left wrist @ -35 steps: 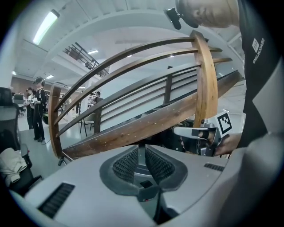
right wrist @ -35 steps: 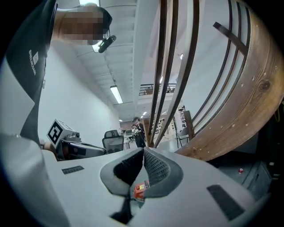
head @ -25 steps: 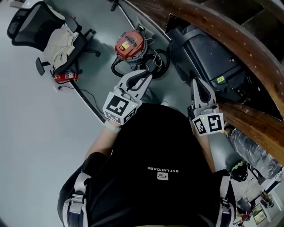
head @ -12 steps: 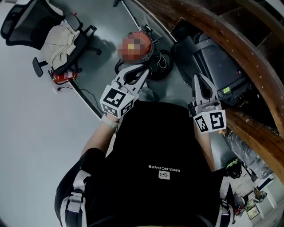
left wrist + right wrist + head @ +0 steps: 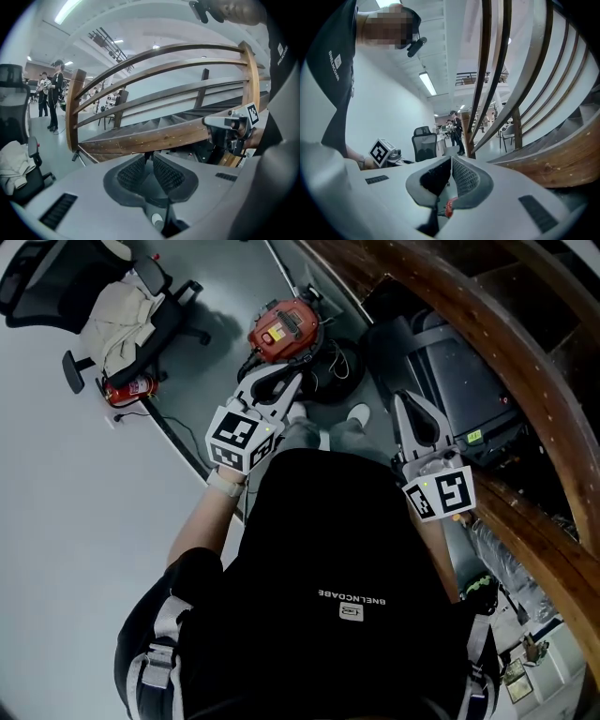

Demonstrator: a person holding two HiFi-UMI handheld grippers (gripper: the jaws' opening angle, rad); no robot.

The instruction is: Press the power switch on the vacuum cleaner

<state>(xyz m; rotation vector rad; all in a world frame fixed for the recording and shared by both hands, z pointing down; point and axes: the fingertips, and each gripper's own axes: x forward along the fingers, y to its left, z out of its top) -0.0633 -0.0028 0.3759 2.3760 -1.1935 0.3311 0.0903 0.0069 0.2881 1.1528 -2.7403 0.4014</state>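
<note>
So the red vacuum cleaner [image 5: 284,326] is sitting on the grey floor near the top middle of the head view, with its black hose [image 5: 330,371] looped just to the right of it. I can't pick out the power switch on it for sure. The left gripper [image 5: 292,382] is held in the air just below the vacuum in the frame, pointing up toward it but not touching. In its own view the jaws are pressed together at the tips with nothing between them. The right gripper [image 5: 404,403] is over at the centre right and points at the dark machine [image 5: 450,362] tucked under the curved wooden railing [image 5: 469,306]. Its jaws are closed on nothing as well. An office chair [image 5: 56,277] with a beige cloth [image 5: 108,320] draped on it sits at the upper left, and a red fire extinguisher [image 5: 122,390] lies on the floor just below it. The left gripper view is mostly stairs and railing, and a couple of people [image 5: 51,93] are standing way off at the left edge.
</note>
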